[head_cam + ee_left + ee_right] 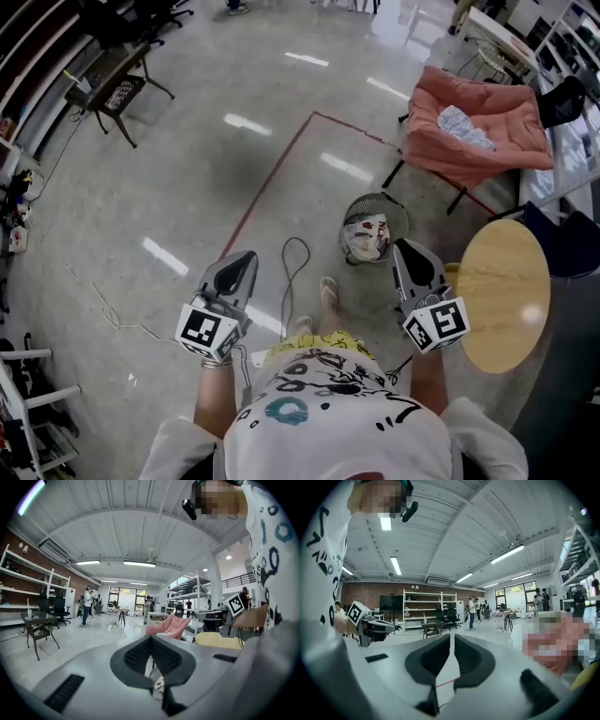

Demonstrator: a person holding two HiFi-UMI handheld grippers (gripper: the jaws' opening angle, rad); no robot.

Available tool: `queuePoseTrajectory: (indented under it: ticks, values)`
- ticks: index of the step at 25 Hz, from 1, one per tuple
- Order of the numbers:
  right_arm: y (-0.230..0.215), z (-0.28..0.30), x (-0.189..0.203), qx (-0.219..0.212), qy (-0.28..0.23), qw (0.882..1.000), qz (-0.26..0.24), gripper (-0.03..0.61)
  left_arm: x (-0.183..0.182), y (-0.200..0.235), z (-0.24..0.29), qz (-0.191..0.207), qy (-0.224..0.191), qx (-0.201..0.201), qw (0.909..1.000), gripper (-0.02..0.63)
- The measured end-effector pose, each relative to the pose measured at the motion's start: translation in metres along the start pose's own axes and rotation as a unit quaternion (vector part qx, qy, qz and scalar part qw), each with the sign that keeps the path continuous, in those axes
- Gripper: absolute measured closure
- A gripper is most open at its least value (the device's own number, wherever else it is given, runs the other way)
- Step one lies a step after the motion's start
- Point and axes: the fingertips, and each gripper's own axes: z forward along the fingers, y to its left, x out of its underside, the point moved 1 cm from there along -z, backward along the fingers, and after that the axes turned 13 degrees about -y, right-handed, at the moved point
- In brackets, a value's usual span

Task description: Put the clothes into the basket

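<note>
My left gripper (248, 255) had its jaws together, my right gripper (401, 246) only a narrow slit apart, both empty. The cloth (464, 127) lay mid-seat on the chair (441, 155), ahead and rightward beyond the basket (375, 195), nearer to my right gripper.

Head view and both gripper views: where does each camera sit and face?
Head view: on the person's head, steeply down at floor, basket, left gripper, right gripper, shirt.
Left gripper view: on the left gripper, roughly level toward the pink chair; shut jaws, shirt at right.
Right gripper view: on the right gripper, toward shelves; jaws slightly apart, shirt at left.
Shared: pink chair and basket, in head and left gripper views.
</note>
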Motion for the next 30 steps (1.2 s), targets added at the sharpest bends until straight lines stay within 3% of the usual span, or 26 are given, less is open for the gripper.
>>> queuePoseTrajectory:
  ticks: [12,19,23,30]
  values:
    - [-0.089,0.082,-0.004,-0.05,0.006,0.999,-0.01,0.548,-0.015,0.028,0.118,0.017,-0.007,-0.022,0.9996,0.611]
    - [-0.131,0.105,0.009,-0.064,0.027,0.997,-0.016,0.548,-0.008,0.032,0.153,0.019,0.002,-0.045,0.9988,0.611]
    - [-0.137,0.122,0.015,-0.076,0.029,0.997,-0.007,0.548,-0.004,0.037,0.16,0.021,0.011,-0.05,0.9985,0.611]
    - [-0.141,0.143,0.009,-0.104,0.038,0.993,-0.032,0.548,-0.012,0.064,0.184,0.014,-0.016,-0.07,0.9973,0.611]
